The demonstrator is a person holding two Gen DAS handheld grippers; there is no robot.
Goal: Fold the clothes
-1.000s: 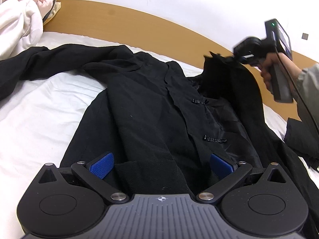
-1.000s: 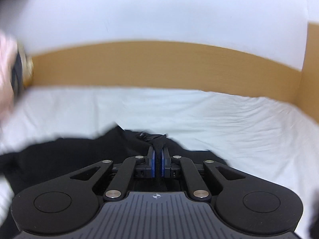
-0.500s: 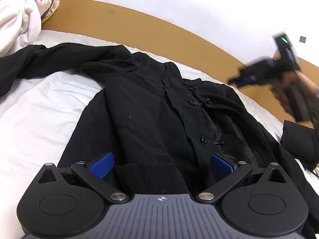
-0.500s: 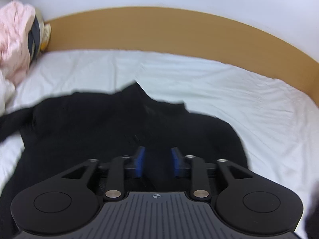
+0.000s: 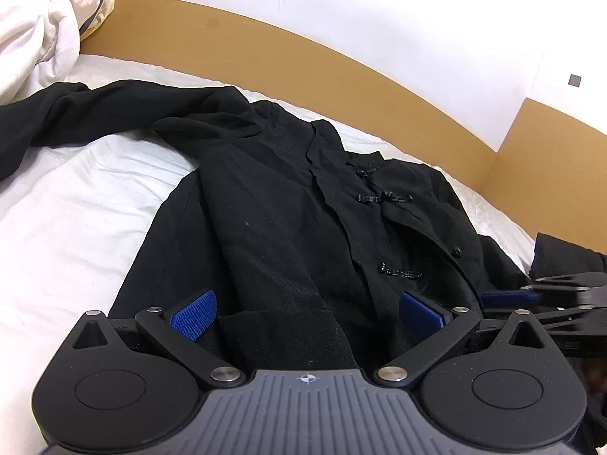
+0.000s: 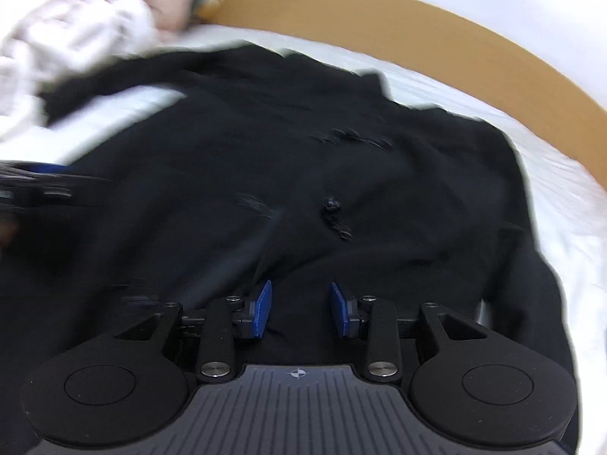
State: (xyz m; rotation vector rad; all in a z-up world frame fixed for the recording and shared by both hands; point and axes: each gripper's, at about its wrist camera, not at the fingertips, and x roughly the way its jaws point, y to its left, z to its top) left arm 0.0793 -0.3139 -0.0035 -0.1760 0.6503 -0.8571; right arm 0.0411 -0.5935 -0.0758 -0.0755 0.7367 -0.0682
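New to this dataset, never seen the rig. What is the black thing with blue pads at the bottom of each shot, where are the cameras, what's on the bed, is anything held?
No robot here: a person holds one two-finger tool in each hand, and a fisheye camera on each looks forward along its fingers. The black shape at the bottom of each picture is that tool's own body, and the blue pads are its fingertips.

One picture is from the left tool, the other from the right tool; the right view is motion-blurred. Each tool also shows at the edge of the other's view.

On the white bed sheet lies a black coat, front up, one sleeve stretched out. A pile of pale clothes sits by the wooden headboard.

Both tools are open over the coat's lower part. Nothing is held.
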